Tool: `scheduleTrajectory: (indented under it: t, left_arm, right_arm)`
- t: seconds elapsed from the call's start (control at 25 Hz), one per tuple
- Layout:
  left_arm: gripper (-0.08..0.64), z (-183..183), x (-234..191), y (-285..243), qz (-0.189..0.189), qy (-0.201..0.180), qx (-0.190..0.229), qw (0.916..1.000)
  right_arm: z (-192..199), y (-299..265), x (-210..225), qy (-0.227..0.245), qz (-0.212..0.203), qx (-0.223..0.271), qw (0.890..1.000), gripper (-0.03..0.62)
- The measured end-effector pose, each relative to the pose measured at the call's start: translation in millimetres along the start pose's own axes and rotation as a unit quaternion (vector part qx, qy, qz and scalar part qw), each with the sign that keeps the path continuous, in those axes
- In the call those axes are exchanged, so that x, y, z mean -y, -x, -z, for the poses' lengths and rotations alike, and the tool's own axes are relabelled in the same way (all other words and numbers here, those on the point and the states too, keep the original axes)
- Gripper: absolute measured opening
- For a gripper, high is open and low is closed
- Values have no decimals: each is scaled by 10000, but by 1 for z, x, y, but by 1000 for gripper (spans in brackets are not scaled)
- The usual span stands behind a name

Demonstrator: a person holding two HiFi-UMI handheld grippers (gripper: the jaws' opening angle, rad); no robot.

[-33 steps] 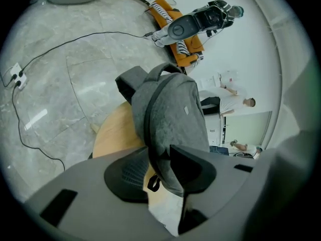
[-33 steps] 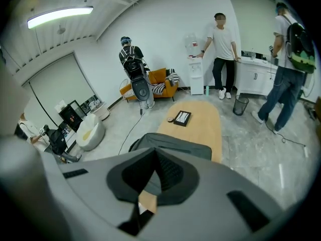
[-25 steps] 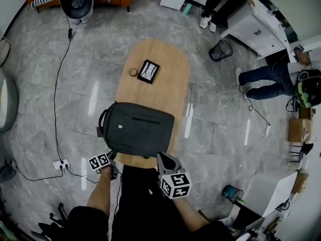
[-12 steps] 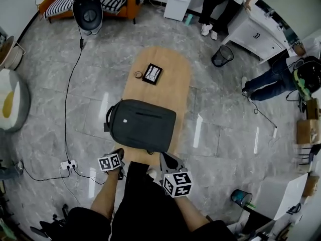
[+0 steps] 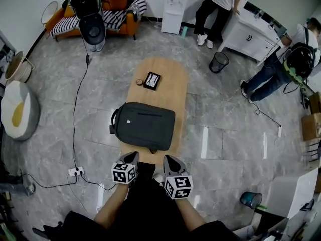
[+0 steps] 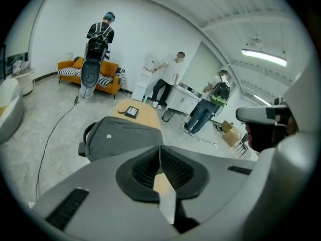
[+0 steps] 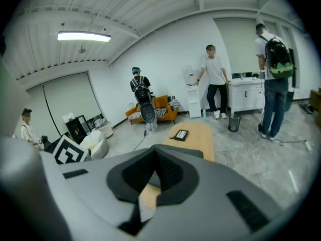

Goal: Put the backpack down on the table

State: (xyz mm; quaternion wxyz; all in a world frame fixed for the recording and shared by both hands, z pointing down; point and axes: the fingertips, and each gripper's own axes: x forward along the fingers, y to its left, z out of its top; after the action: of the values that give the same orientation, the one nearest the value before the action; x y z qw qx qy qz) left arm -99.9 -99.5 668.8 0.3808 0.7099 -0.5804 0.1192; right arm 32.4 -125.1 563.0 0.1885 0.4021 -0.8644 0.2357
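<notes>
Backpack (image 5: 145,126) lies flat across near end of table (image 5: 165,79). Left tool (image 5: 132,157) and right tool (image 5: 171,160) just short of its near edge, not touching; both jaws together, nothing held.

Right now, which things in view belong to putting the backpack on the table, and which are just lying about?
Job: backpack, lying flat on the table; left tool and right tool, both shut, empty.
Lying about: black flat case and small ring at the table's far end; waste bin; power strip.
</notes>
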Motion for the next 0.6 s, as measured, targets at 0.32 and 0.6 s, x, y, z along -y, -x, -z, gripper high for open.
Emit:
scheduleTrajectory:
  t: [0.32, 0.6]
  left_arm:
    - [20, -53, 64, 54, -139, -1032, 1079, 9887]
    - [20, -44, 87, 69, -21, -1260, 1155, 9853]
  right_arm:
    - [-21, 40, -9, 464, 28, 753, 9961, 9]
    - [-21, 52, -15, 465, -63, 874, 9951, 9]
